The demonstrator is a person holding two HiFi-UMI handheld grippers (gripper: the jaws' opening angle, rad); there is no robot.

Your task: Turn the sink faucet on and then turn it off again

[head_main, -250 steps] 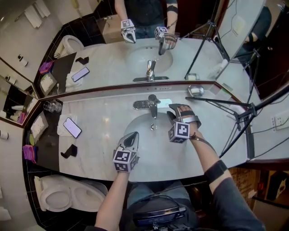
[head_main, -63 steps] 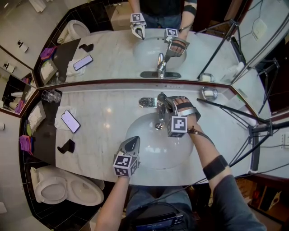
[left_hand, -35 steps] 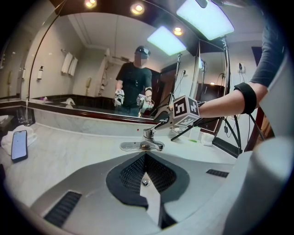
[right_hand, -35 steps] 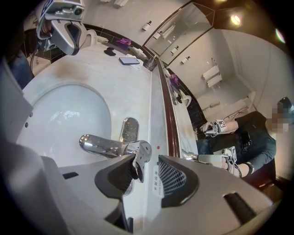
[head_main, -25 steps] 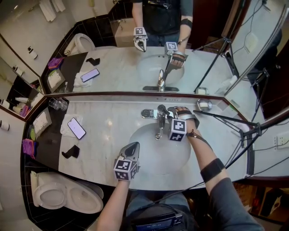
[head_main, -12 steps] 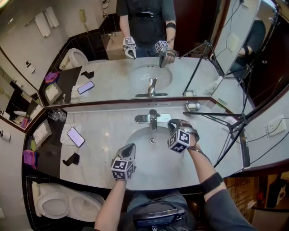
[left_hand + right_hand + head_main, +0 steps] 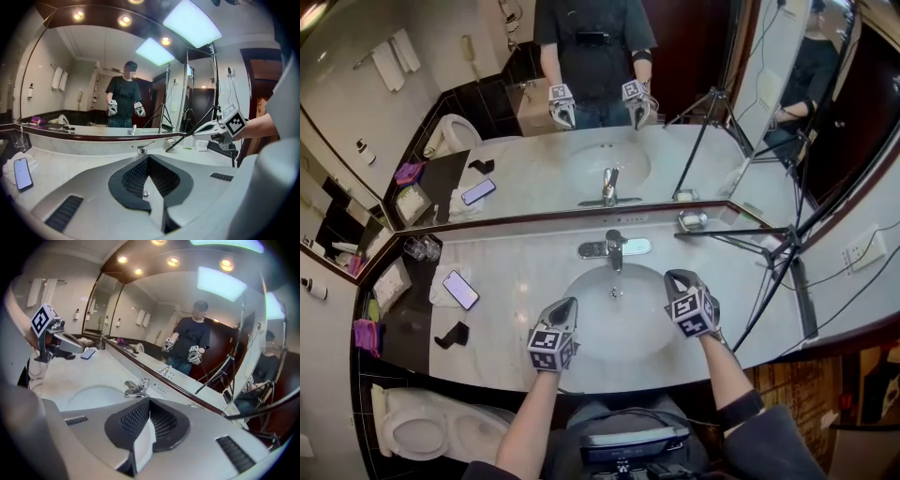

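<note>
Right gripper [image 7: 679, 279], closing empty, left countertop [image 7: 516, 274] faucet [image 7: 614, 247]

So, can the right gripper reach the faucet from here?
Probably yes: the right gripper hangs over the right side of the sink, jaws just closed on nothing, and the way to the faucet looks clear.

A phone [image 7: 460, 290] lies on a white cloth [image 7: 438, 296] near the left edge of the marble tabletop [image 7: 520, 281]. A small black stand [image 7: 452, 333] sits toward the front left corner. Clear glasses [image 7: 417, 247] stand at the back left corner, and a metal dish [image 7: 692, 220] rests along the back edge.
</note>
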